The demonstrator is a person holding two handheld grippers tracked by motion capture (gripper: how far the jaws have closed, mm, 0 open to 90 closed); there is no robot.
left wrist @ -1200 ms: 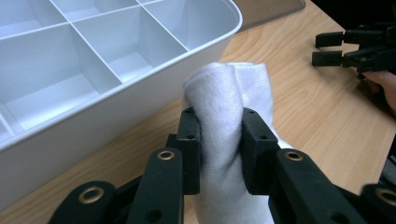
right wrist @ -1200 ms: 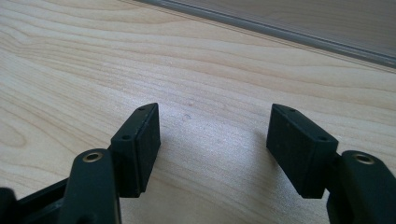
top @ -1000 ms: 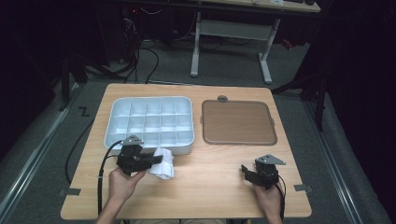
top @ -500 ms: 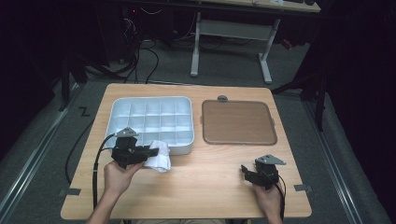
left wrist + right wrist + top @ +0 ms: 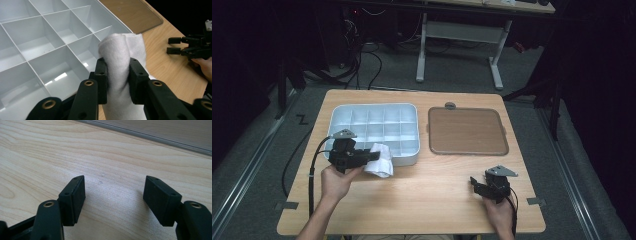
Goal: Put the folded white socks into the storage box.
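Note:
My left gripper is shut on a rolled white cloth, lifted at the front right corner of the white compartment tray. The cloth bulges out above the black pads and hangs down below them. Over the bare wood near the table's front right my right gripper stands open, nothing between its pads; it is also in the left gripper view at the far right.
A brown lid or flat tray lies to the right of the compartment tray, with a small grey knob at its far edge. Its grey rim runs ahead of the right gripper. Bare wooden table stretches between the hands.
My left gripper has carried the cloth a little up and away from the front edge, nearer the tray's corner. The right gripper has stayed still.

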